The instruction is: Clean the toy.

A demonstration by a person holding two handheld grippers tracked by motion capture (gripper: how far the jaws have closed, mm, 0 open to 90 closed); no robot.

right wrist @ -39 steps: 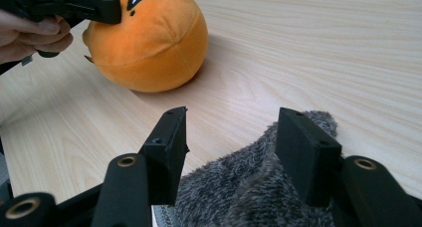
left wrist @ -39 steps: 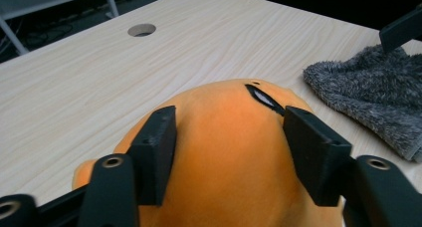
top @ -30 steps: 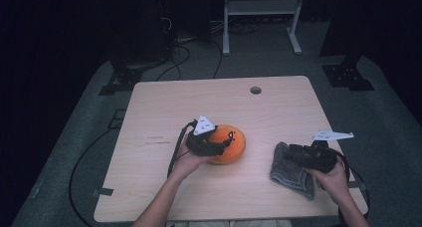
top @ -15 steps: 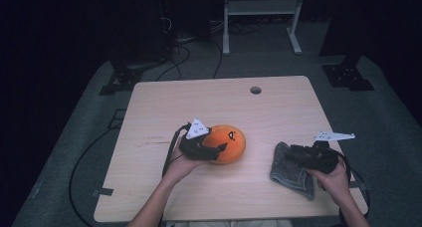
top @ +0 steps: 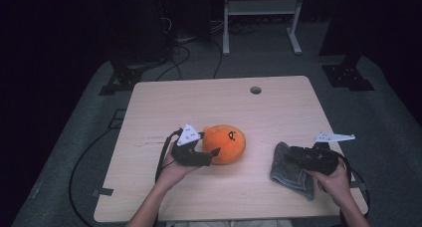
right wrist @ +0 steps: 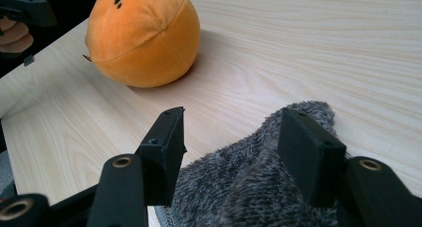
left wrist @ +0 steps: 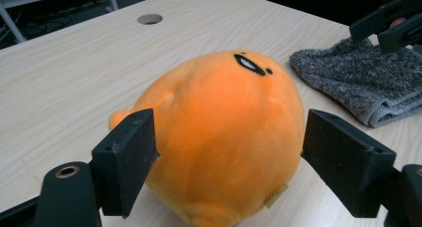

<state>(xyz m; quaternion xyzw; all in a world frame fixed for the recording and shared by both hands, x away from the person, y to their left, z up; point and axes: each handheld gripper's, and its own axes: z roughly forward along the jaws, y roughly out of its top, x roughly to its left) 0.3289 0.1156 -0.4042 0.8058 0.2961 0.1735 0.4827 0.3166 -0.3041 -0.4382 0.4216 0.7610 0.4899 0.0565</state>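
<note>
Orange plush (left wrist: 224,137): left gripper (left wrist: 229,155) fingers, just opening, straddle it released; right gripper (right wrist: 229,147), at 3 o'clock, gapes over towel (right wrist: 259,187).

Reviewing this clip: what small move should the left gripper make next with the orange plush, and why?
Probably draw the left gripper back from the orange plush toy. Its jaws have just been opening; the toy sits between them on the table, and the right pad looks clear of it, which looks like a release.
</note>
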